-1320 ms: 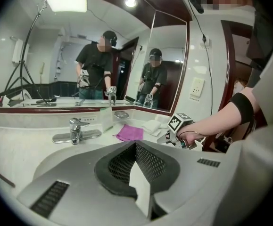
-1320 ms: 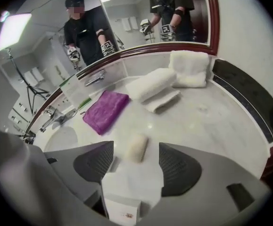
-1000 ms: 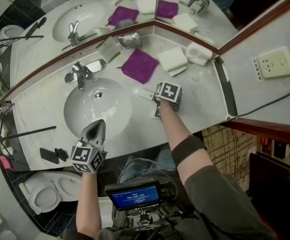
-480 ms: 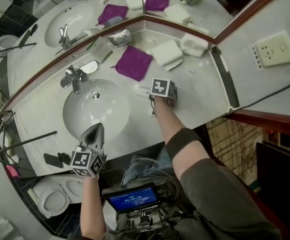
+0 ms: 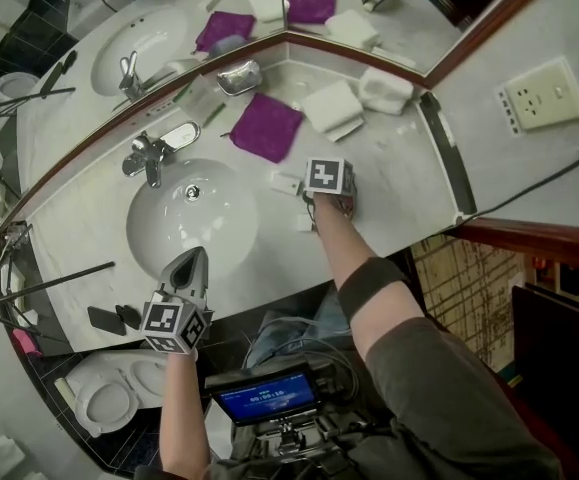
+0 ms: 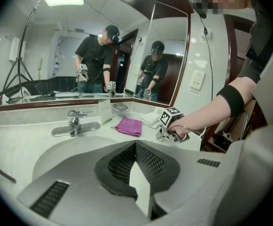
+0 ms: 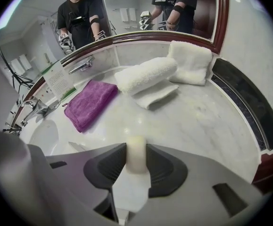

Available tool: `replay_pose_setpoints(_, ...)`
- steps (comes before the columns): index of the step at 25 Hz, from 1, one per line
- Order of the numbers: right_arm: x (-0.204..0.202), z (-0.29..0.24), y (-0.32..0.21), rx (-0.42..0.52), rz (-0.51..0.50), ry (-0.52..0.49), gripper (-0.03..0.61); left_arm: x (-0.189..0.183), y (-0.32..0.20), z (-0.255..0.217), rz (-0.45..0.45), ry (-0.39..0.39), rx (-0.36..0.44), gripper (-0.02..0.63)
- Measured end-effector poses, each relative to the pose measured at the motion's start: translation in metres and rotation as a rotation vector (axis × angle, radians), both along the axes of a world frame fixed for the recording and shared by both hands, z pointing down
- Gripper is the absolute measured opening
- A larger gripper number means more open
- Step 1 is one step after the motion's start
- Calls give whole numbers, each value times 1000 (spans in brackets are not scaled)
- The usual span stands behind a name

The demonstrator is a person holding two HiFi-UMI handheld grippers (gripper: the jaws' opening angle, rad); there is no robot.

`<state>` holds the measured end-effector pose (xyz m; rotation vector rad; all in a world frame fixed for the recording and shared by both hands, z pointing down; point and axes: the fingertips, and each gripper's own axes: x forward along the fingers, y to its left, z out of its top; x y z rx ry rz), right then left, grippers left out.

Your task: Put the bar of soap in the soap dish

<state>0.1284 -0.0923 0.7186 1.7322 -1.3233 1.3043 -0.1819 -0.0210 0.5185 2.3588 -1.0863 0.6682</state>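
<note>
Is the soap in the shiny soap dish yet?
No, the bar of soap sits between the jaws of the right gripper, which have just been closing on it, far from the soap dish by the mirror.

Bar of soap (image 7: 136, 163): pale cream, rounded, upright on its narrow edge, pinched between the jaws of the right gripper (image 7: 136, 150) (they have just been closing); soap dish (image 5: 239, 76): shiny metal, at the mirror corner, well apart from the soap.

Right claw (image 7: 136, 163) has just been closing on bar of soap (image 7: 136, 148) (pads touching it).
</note>
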Motion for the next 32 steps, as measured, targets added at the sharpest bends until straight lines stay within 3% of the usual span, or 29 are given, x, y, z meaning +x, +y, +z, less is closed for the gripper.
replay_pose_setpoints(8, 12, -38, -10, 76, -134, 15, 147, 12, 0, -11, -6, 33, 32, 6)
replay_pose_setpoints(11, 19, -59, -18, 126, -232, 53, 147, 17, -1, -19, -16, 51, 53, 6)
replay_pose_setpoints(16, 36, -72, -16, 133, -423, 97, 147, 30, -1, -31, -18, 81, 80, 6)
replay_pose_setpoints(20, 30, -98, -27, 214, -610, 128, 147, 35, 1, -31, -38, 97, 91, 6)
replay_pose_setpoints(25, 15, -135, -42, 295, -896, 272, 147, 39, 0, -27, -77, 105, 98, 6)
replay_pose_setpoints(32, -3, -149, -75, 371, -1152, 473, 147, 46, -8, -27, -112, 103, 106, 6)
